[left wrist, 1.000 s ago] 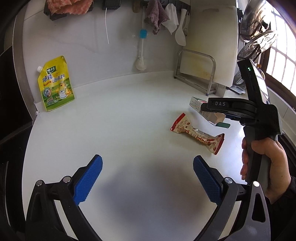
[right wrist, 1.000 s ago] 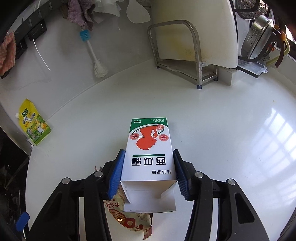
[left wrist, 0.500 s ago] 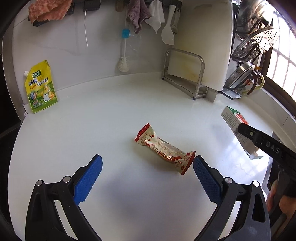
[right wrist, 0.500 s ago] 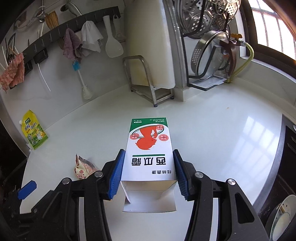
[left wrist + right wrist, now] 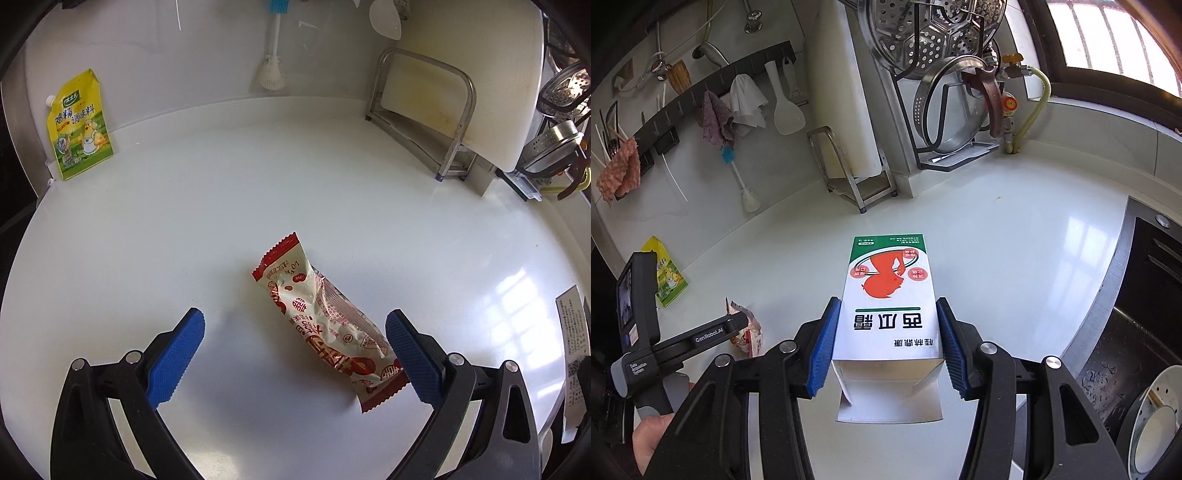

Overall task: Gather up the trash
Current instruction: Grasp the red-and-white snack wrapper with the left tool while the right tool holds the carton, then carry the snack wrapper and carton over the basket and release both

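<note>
Two pieces of trash are in play on the white counter [image 5: 147, 229]. One, a small cardboard box [image 5: 888, 295] printed in green, white and orange, is already pinched across its two long sides by the fingers of the right gripper [image 5: 886, 347], lifted clear of the counter with its open flap end toward the camera. The other, a crumpled red-and-white snack wrapper [image 5: 325, 325], lies flat between the spread fingers of the left gripper [image 5: 295, 350], which touch nothing. In the left wrist view the wrapper runs slantwise from about 11 o'clock to 5 o'clock, its near crimped end just beside the blue pad [image 5: 413, 354] of the right-hand finger.

Judging by the creases and the flattened look, the wrapper is empty or nearly so: very light, soft, and slick plastic film. It should crush rather than resist, so a pinch across its narrow middle, where the film bunches, looks safer than one at a flat crimped end, which could slip out. The fingers would need to sit low, close to the counter, or they may close over it. The box looks light and hollow too; a hard squeeze could cave its walls.

A yellow pouch [image 5: 79, 125] leans against the wall at 10 o'clock.
</note>
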The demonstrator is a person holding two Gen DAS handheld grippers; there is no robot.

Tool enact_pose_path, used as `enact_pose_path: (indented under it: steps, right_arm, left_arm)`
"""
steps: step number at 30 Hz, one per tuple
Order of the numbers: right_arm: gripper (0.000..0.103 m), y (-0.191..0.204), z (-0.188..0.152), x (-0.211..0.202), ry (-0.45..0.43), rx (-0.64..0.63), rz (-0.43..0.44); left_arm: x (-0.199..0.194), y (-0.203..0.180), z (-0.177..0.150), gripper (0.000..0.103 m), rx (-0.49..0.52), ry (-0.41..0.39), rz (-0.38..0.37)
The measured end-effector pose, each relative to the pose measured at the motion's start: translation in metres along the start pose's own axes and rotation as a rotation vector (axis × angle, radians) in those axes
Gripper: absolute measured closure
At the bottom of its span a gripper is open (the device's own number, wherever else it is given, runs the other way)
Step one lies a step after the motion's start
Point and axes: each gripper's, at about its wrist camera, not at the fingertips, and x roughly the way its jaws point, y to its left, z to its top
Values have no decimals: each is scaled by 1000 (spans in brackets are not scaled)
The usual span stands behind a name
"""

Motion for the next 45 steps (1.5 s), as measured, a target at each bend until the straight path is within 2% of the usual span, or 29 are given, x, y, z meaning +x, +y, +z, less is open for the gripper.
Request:
enact_pose_path:
  steps: [3,7,9,10,12,14,22,27,31,39,45]
  right_arm:
    - [53,-1,-2,1,-4,-3,25]
    - [53,-5,-4,3,0,10,34]
    - [53,-7,-5,5,5,21,44]
    - [53,-7,-5,5,6,21,45]
    - [53,-6,-6,5,4,17,46]
    - [53,-4,-7,4,2,9,46]
    - [53,-3,-18,-2,6,4,62]
    - [53,1,-29,-16,-7,-7,70]
    - [53,3,-43,-31,-10,9,71]
    - [53,18,-82,-90,-36,0,75]
    - [53,21,-119,-140,-41,5,76]
  left_arm:
    - [11,-4,0,10,-13,35,-11]
    - [17,-11,-1,29,6,43,-4]
    - [16,-15,-2,47,35,32,4]
    - [16,-16,-2,51,44,27,5]
    - [14,-17,-1,75,56,25,-10]
    - [13,-17,-2,87,72,29,-28]
    - [-9,-16,-16,87,144,-5,-75]
    - [-42,-13,-32,87,200,-51,-104]
    - [-73,-8,-48,87,209,-75,-142]
    - [-128,-15,-96,87,271,-98,-222]
    - [-164,-14,-145,87,309,-112,-266]
